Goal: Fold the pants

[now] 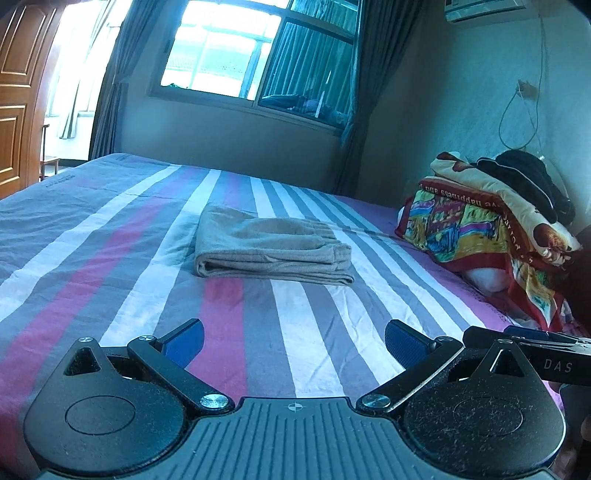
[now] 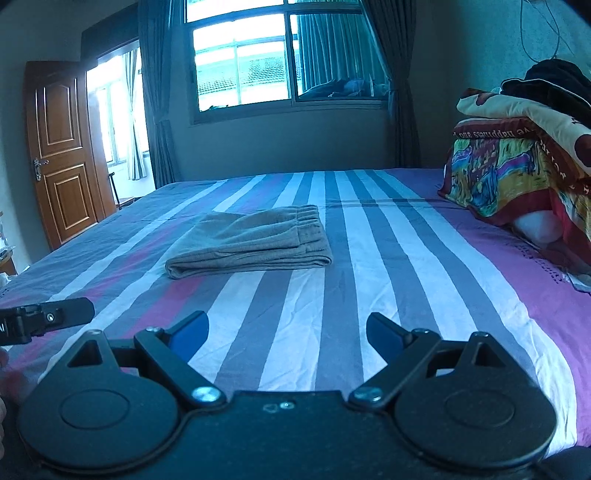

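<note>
At the near edge of the bed (image 1: 110, 229), both grippers hover above the striped sheet (image 2: 369, 258) with nothing between their fingers.

Left gripper (image 1: 294, 341): fingers (image 1: 186, 341) spread wide, released, blue pads facing inward. No cloth touches them. In the left wrist view, part of the right gripper's black body shows at the right edge, just beside the left gripper.

Right gripper (image 2: 288, 334): fingers (image 2: 192, 334) spread wide, released, blue pads facing inward. In the right wrist view, a black part of the left gripper enters at the left edge, near the sheet.

Pants (image 1: 271, 251): grey-brown, folded into a compact flat rectangle, lying on the sheet toward the middle of the bed, well apart from both grippers. In the right wrist view the pants (image 2: 251, 240) show the gathered elastic waistband at the far right corner and the folded edge along the near side. The layers lie stacked and even.

Surroundings: a pile of colourful folded blankets (image 1: 487, 221) rests at the right side of the bed, with dark clothing (image 1: 528, 184) on top. A window (image 2: 243, 62) with dark curtains (image 2: 162, 92) fills the far wall. A wooden door (image 2: 62, 151) stands open at the far left. An air conditioner (image 1: 480, 9) is mounted high on the right wall.
</note>
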Demonstrator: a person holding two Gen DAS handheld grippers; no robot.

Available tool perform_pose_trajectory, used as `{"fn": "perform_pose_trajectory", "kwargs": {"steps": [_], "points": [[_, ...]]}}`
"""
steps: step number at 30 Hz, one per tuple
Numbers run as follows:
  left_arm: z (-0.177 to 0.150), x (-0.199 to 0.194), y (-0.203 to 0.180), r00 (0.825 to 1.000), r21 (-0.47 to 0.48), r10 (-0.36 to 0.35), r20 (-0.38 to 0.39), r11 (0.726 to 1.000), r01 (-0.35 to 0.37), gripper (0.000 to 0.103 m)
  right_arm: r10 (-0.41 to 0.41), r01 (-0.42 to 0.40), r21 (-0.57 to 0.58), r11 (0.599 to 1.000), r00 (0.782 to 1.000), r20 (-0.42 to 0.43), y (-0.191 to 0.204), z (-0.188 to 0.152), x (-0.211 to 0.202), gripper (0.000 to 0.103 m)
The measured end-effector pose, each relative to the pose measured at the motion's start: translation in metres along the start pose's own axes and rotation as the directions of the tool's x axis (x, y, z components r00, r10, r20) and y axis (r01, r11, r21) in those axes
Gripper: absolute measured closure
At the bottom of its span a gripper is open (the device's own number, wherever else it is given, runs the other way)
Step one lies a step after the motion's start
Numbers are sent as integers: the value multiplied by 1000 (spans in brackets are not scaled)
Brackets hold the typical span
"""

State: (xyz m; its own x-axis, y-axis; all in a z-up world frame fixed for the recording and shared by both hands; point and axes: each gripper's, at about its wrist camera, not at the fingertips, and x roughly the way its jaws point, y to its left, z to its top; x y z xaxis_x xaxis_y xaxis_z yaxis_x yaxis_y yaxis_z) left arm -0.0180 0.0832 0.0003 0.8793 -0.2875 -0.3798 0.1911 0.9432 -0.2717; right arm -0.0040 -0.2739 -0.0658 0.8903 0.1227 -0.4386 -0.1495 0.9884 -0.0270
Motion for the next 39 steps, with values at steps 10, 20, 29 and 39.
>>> {"fn": "perform_pose_trajectory", "kwargs": {"steps": [10, 20, 29, 39], "points": [[1, -1, 1, 1000, -1, -6, 1, 1000, 6, 0, -12, 12, -8, 1000, 1000, 1, 2, -3, 2, 11], [0, 0, 2, 1000, 6, -9, -3, 1000, 9, 0, -18, 18, -20, 1000, 1000, 0, 6, -4, 2, 11], [0, -1, 2, 1000, 5, -10, -3, 1000, 10, 0, -16, 16, -23, 1000, 1000, 4, 7, -4, 2, 11], [0, 0, 0, 1000, 10, -14, -1, 1000, 14, 0, -14, 14, -21, 1000, 1000, 4, 7, -3, 1, 11]]}}
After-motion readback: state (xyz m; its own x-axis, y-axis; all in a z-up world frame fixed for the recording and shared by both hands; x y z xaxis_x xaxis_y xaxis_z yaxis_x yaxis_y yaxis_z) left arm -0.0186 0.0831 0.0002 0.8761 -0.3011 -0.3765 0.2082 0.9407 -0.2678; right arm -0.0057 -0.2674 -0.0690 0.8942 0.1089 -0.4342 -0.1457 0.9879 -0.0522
